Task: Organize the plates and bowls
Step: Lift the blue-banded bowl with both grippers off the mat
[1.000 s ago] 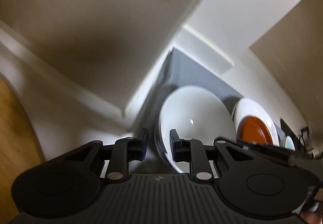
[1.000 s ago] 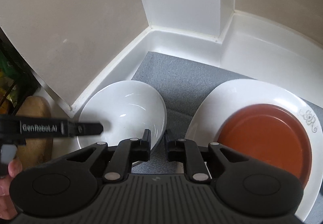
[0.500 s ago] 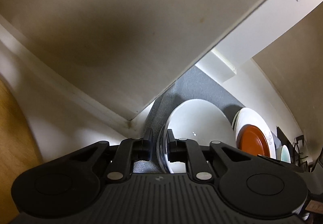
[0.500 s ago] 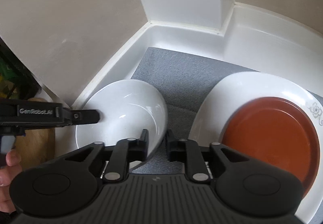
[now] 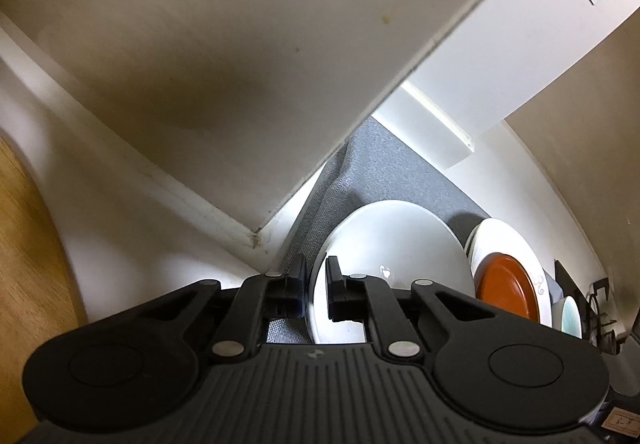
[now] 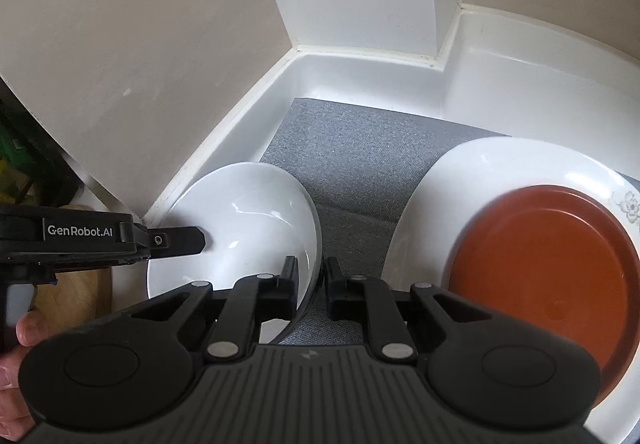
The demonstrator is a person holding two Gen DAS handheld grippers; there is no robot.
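Bowls and plates are partly sorted: the brown plate [image 6: 548, 276] already sits on the big white flowered plate [image 6: 500, 164], but the white bowl [image 6: 248, 220] beside them still needs a spot. Both the left gripper [image 5: 316, 288] and the right gripper [image 6: 310, 284] have just squeezed nearly shut, each pinching one side of the bowl's rim. Everything rests on a grey mat [image 6: 352, 148] in a white corner under tan walls [image 6: 120, 24].
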